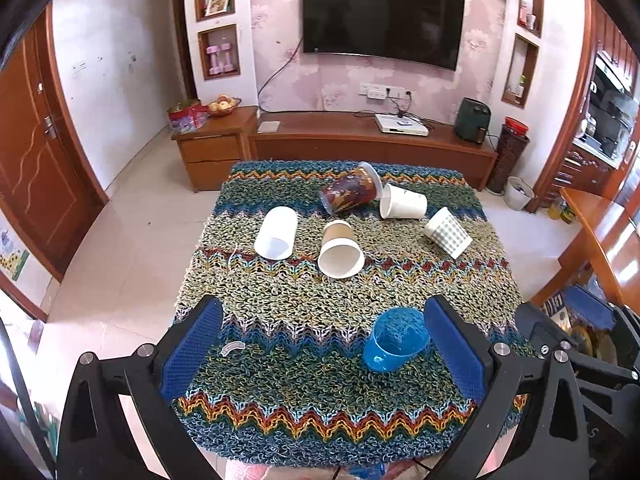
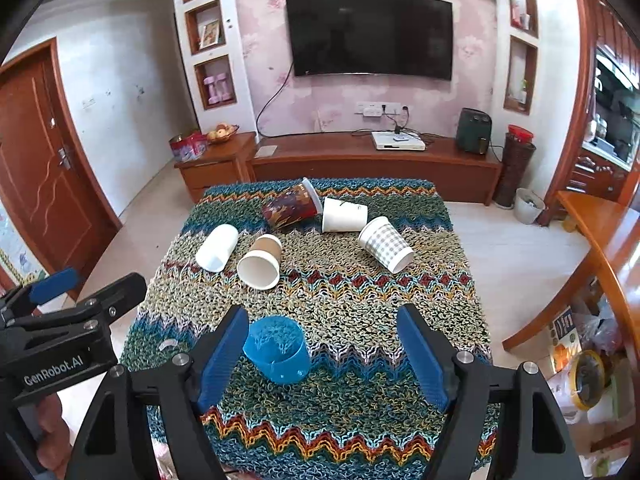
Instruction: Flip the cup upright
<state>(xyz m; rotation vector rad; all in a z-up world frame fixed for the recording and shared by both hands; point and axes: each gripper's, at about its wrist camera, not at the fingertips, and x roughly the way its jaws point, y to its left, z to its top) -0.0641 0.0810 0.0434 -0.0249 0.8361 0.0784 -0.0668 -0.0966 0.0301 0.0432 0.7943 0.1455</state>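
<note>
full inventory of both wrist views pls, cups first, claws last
Blue cup: 1, translucent blue, upright, near table edge.
White cup: 1, on its side, left.
Brown-sleeved cup: 1, on its side, centre.
Patterned cup: 1, red and dark, on its side, far end.
White paper cup: 1, on its side, beside patterned cup.
Checked cup: 1, grey-white, on its side, right.
Knitted cloth: 1, multicolour, covers table.
TV: 1, black, wall.
Left claw: open, empty.
Right claw: open, empty.

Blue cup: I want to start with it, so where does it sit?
The blue cup stands upright near the table's front edge, by the left tongs' right pad, apart from the tipped cups farther back.
</note>
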